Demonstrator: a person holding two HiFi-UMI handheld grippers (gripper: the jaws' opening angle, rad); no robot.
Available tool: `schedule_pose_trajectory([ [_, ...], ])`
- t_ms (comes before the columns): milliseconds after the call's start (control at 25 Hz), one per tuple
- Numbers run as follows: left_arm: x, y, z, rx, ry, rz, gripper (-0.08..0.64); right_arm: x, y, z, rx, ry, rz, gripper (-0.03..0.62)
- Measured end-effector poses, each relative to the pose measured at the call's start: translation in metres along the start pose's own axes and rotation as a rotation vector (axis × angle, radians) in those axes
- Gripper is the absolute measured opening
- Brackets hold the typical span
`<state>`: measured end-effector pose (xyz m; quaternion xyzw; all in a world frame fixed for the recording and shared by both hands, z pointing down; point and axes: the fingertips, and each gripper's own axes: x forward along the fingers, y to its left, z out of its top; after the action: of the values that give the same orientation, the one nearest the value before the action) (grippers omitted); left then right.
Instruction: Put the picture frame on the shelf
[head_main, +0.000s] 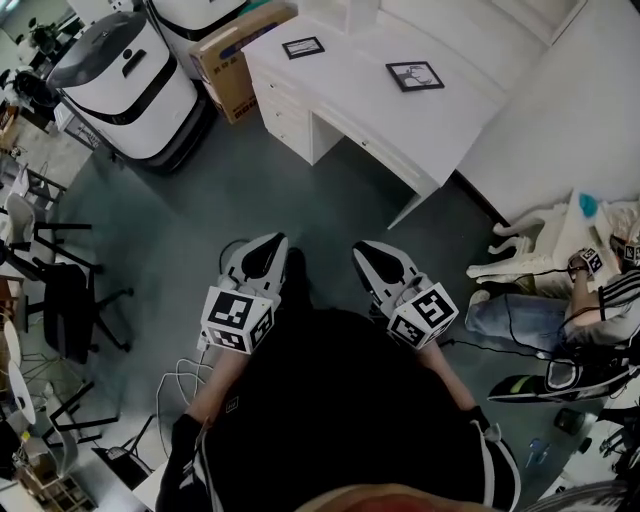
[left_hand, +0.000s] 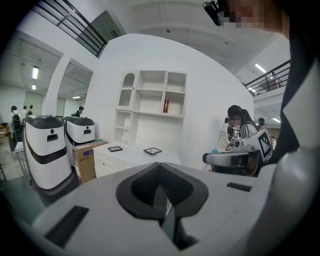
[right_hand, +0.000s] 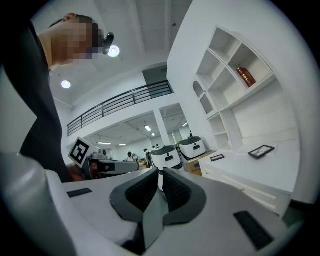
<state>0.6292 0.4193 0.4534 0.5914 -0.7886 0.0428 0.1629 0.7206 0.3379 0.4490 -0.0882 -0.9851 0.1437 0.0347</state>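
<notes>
Two hand-held grippers are pointing forward over the grey floor (head_main: 200, 200) in the head view. The left hand-held gripper (head_main: 270, 243) and the right hand-held gripper (head_main: 364, 248) are side by side, not touching. Two picture frames (head_main: 303, 47) (head_main: 415, 76) are lying flat on the white surface (head_main: 350, 80), well apart from both. Two white machines (head_main: 125, 85) (head_main: 200, 18) and one cardboard box (head_main: 235, 65) are standing beside it.

The left gripper view is showing its jaws pressing together, with nothing between them. Only the gripper views are showing the white shelf (left_hand: 150, 95) above the surface, with one brown can (left_hand: 165, 105) standing on it.

The right gripper view is showing its jaws nearly closed, with just a thin slit and nothing in it. Both frames are lying on the surface below the shelf.
</notes>
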Motion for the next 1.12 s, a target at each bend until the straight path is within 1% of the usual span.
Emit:
schedule_pose_trajectory([
  [80, 0.012, 0.014, 0.003, -0.003, -0.003, -0.003, 0.008, 0.016, -0.008, 0.006, -0.006, -0.007, -0.002, 0.023],
  [280, 0.052, 0.054, 0.022, -0.008, -0.033, -0.03, 0.008, 0.065, -0.045, 0.02, -0.006, -0.008, -0.029, 0.025],
  [440, 0.073, 0.094, 0.046, -0.002, -0.039, -0.045, 0.008, 0.114, -0.06, 0.039, -0.014, -0.002, -0.027, 0.025],
  [560, 0.089, 0.131, 0.058, -0.005, -0.038, -0.052, 0.008, 0.156, -0.073, 0.042, -0.002, 0.011, -0.017, 0.025],
  [760, 0.108, 0.191, 0.063, -0.038, -0.024, -0.051, 0.008, 0.224, -0.085, 0.048, 0.02, 0.037, 0.002, 0.025],
  [880, 0.112, 0.225, 0.069, -0.038, -0.02, -0.056, 0.006, 0.262, -0.09, 0.054, 0.04, 0.027, -0.001, 0.025],
  [1000, 0.113, 0.258, 0.069, -0.041, -0.01, -0.053, 0.008, 0.296, -0.092, 0.049, 0.066, 0.03, -0.001, 0.025],
  [1120, 0.116, 0.284, 0.065, -0.071, 0.013, -0.05, 0.008, 0.323, -0.09, 0.044, 0.082, 0.06, 0.014, 0.025],
])
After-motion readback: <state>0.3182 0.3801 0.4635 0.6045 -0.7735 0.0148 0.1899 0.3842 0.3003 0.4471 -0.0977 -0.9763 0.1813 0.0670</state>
